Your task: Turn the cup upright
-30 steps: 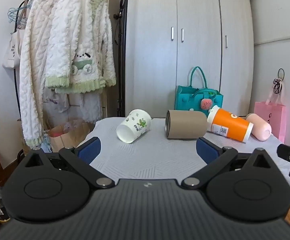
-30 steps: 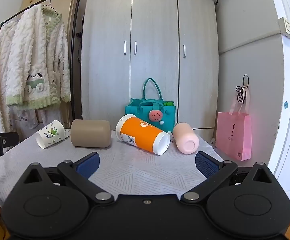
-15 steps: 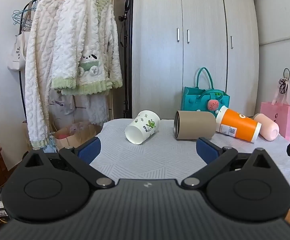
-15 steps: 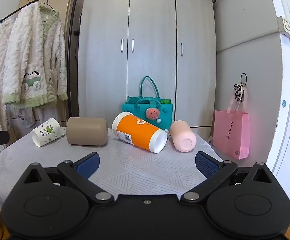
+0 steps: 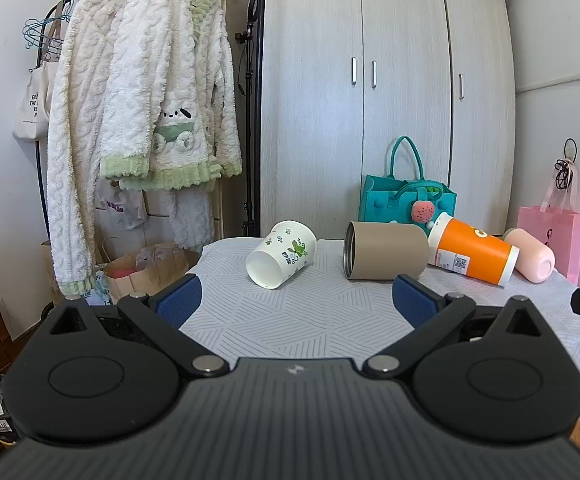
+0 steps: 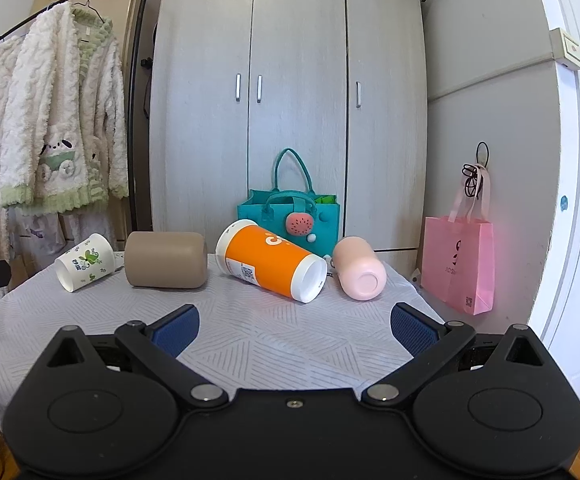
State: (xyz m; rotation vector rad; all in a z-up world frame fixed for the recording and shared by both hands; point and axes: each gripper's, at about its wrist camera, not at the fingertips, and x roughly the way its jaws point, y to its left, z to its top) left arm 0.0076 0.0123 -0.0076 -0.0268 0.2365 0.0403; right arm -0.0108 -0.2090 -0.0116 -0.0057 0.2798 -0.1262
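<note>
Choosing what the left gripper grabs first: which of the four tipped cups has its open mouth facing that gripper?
The white cup with green leaves, leftmost in the row. Its mouth faces the left gripper.

the tan cylindrical tumbler covers the top end of the orange paper cup in the left wrist view. the teal felt tote bag is hidden low down behind the cups. the print on the orange cup's white label is too small to read. the pink paper gift bag is partly hidden by the worktop.
</note>
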